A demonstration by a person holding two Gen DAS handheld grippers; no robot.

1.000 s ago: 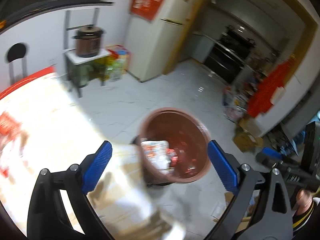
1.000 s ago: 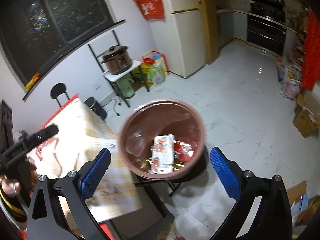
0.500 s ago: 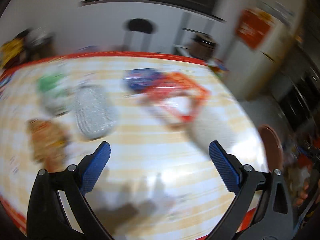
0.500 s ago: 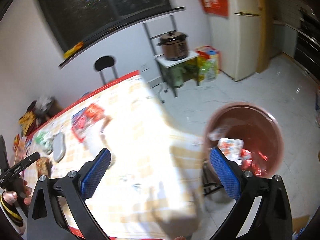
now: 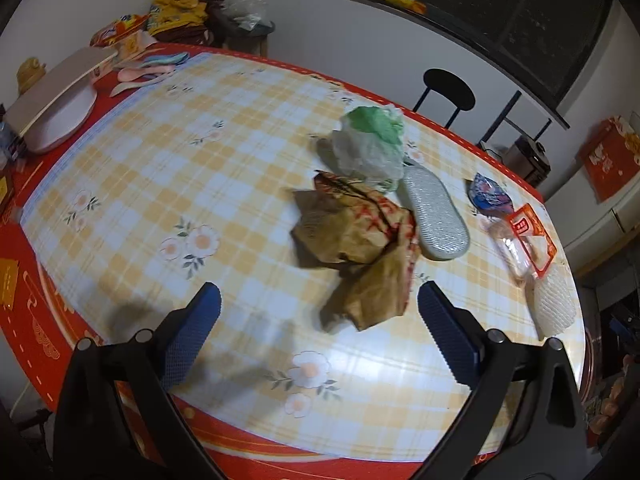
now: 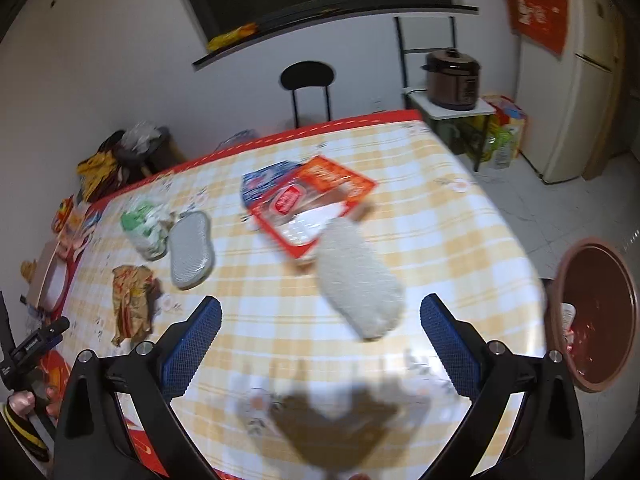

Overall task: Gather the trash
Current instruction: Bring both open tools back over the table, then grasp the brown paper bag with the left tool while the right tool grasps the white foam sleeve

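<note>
Trash lies on a yellow checked tablecloth (image 5: 168,168). A crumpled brown paper bag (image 5: 356,240) sits just ahead of my open, empty left gripper (image 5: 318,316). Behind it are a green-and-white plastic bag (image 5: 370,144), a grey foam pad (image 5: 436,216), a blue wrapper (image 5: 490,194), a red-edged packet (image 5: 528,240) and a white foam piece (image 5: 554,304). My right gripper (image 6: 320,320) is open and empty above the table, just short of the white foam piece (image 6: 358,288) and the red packet (image 6: 312,204). The brown trash bin (image 6: 596,312) stands past the table's right edge.
A white plate (image 5: 60,116) under a board, pink spoons (image 5: 140,76) and snack packs (image 5: 176,12) crowd the far left corner. A black stool (image 6: 307,76), a rice cooker on a stand (image 6: 452,78) and a fridge (image 6: 576,72) stand beyond the table.
Both grippers have swung left from above the trash bin to over the table. The left now faces the brown paper bag, the right the white foam piece. Both stayed open.
</note>
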